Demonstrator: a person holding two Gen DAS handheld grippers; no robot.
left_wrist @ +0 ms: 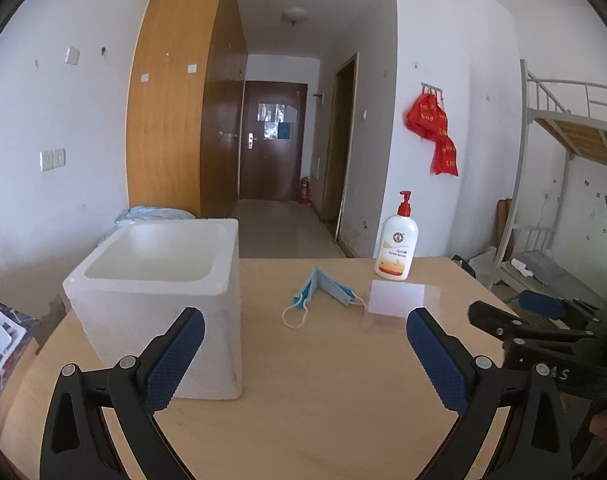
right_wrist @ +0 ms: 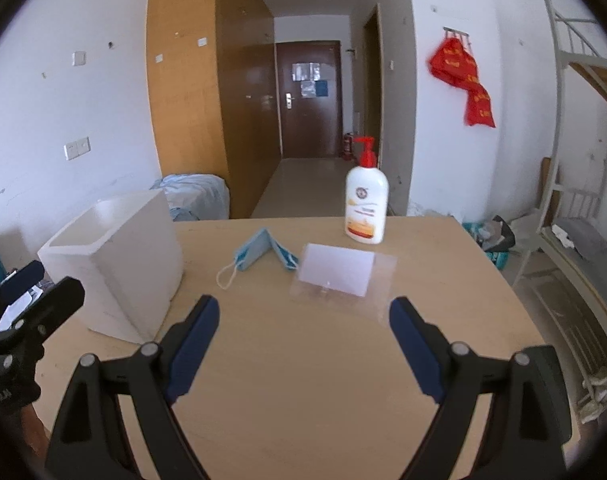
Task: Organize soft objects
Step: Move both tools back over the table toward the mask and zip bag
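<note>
Nearest in each wrist view are that hand's own tongs: the left tongs (left_wrist: 305, 330) stand wide open with nothing between the blue pads, and the right tongs (right_wrist: 305, 320) are likewise spread wide and empty. Both hover over bare tabletop (right_wrist: 303, 380), clear of everything on it.

Ahead of both pairs, toward the far half of the tabletop, lies the one mask (left_wrist: 323, 290), a blue face mask folded into a tent shape, its ridge pointing away and its two wings splayed toward the tongs. One white ear loop (left_wrist: 293, 316) trails off the left wing toward the viewer. From the left tongs the mask sits almost straight ahead between the pads; from the right tongs it lies ahead and to the left. So the left hand looks the better lined up for it, though neither is close yet.

Just right of the mask, nearly touching its right wing, is one clear sleeve with a white card (right_wrist: 337, 274) lying flat. To the left stands one white foam box (left_wrist: 159, 300), open-topped and empty as far as can be seen, the likely place for the mask. Farthest, near the back edge, one pump bottle (right_wrist: 366, 204) stands upright.

Count: two tongs, one mask, one card, one box, one bottle.
</note>
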